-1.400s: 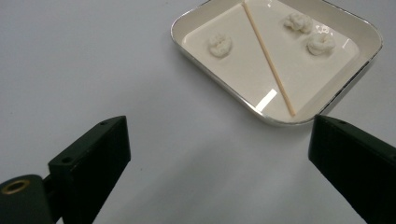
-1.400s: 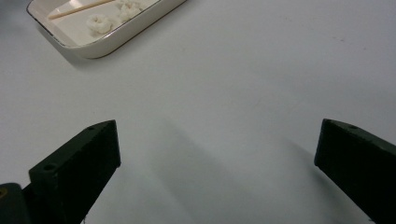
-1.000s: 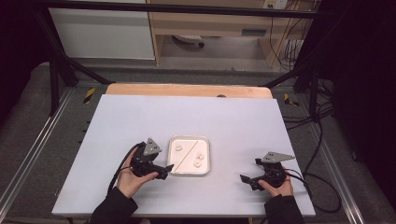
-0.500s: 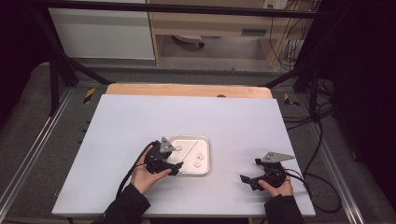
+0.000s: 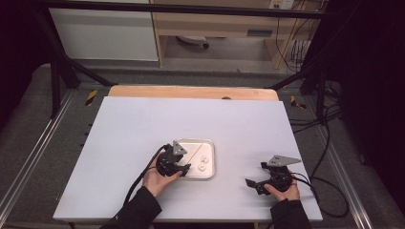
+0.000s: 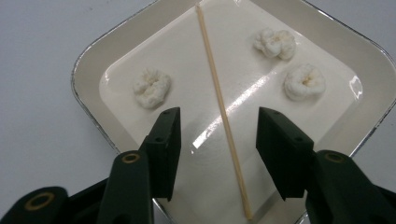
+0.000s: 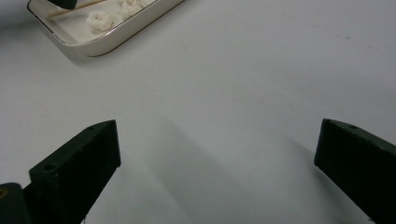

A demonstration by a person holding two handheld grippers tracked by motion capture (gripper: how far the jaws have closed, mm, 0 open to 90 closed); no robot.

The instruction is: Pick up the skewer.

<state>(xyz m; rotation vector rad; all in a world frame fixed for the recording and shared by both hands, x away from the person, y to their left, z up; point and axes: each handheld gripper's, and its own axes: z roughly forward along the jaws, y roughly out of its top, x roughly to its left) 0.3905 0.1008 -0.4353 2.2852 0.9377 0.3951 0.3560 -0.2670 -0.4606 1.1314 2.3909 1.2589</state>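
Left gripper (image 6: 218, 135), closing, straddles the skewer (image 6: 222, 112) above the tray (image 6: 88, 84).

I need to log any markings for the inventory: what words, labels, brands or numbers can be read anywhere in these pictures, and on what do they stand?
None can be read.
The tray, the skewer and the left gripper bear no print.
The pale label on the shelf is too blurred to read.

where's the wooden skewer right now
In the left gripper view the skewer lies diagonally in the white tray, between the left gripper's open jaws.
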